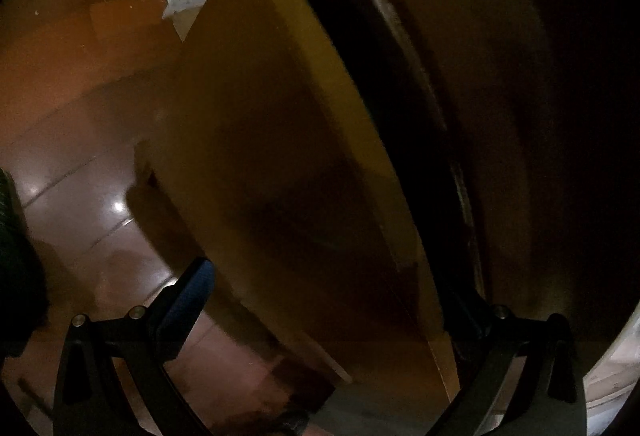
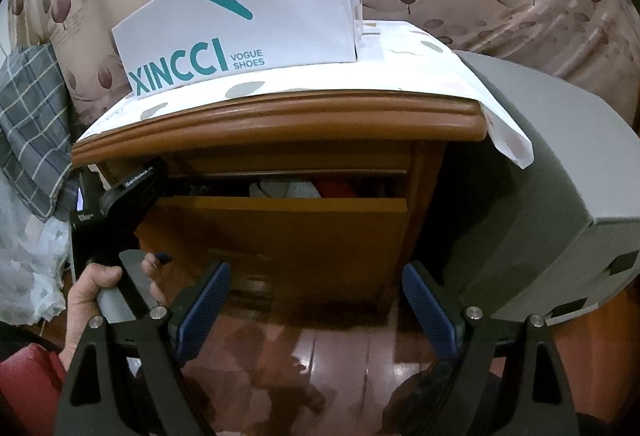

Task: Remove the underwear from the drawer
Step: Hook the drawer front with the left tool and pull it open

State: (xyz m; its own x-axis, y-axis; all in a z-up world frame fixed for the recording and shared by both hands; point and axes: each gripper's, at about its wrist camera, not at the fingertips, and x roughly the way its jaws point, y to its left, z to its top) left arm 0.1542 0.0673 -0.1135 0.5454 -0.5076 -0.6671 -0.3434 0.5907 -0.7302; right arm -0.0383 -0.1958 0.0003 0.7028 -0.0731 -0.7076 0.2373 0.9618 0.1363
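A wooden nightstand (image 2: 280, 120) stands ahead in the right wrist view. Its top drawer (image 2: 280, 232) is pulled out a little. White, grey and red clothes (image 2: 304, 189) show in the gap above the drawer front. My right gripper (image 2: 316, 306) is open and empty, low in front of the drawer. My left gripper body (image 2: 120, 212) is at the drawer's left end, held by a hand. In the left wrist view the drawer front (image 1: 288, 140) fills the frame. My left gripper (image 1: 332, 300) is open and straddles the panel's edge, one finger either side.
A white shoe box (image 2: 248, 24) sits on a white cloth on the nightstand top. A grey plastic unit (image 2: 552, 196) stands close on the right. A checked cloth (image 2: 32, 128) hangs at the left. The brown floor (image 2: 320, 364) is glossy.
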